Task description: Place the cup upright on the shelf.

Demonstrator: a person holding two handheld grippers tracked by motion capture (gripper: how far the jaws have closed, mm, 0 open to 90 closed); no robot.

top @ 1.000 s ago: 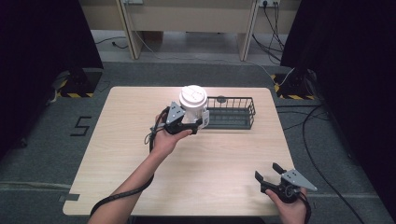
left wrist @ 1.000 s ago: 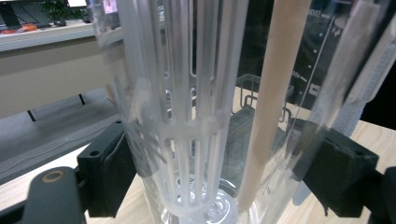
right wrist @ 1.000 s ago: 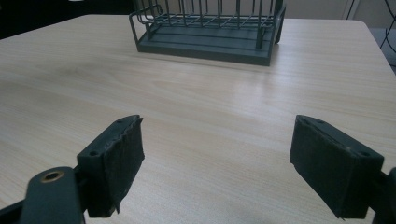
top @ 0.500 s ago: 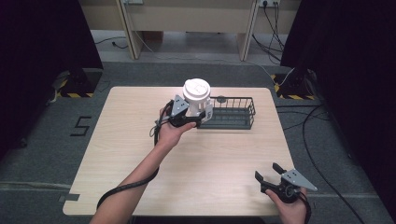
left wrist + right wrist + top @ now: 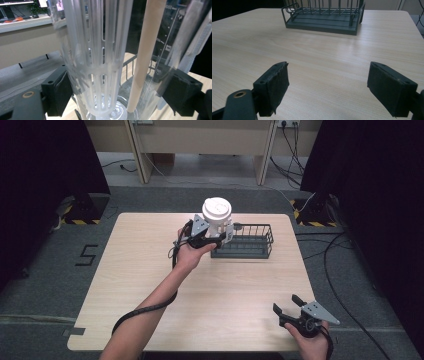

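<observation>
**Left claw: pitcher held at basket end**

The left claw (image 5: 216, 239) is clamped on a clear plastic pitcher (image 5: 218, 222) with a white lid, its two jaws pressed against opposite sides of the wall. The pitcher is held upright above the bench (image 5: 125, 270), at the left end of the dark wire basket (image 5: 250, 242). In the left gripper view, the pitcher's wall (image 5: 160, 50) carries printed graduation marks, and a slotted white insert (image 5: 100, 62) stands inside it beside a pale rod (image 5: 143, 55) (the rod leans slightly).

The right claw (image 5: 289, 307) is spread wide with nothing between its jaws. It sits low over the near right corner of the bench, well apart from the basket (image 5: 324, 15).
</observation>
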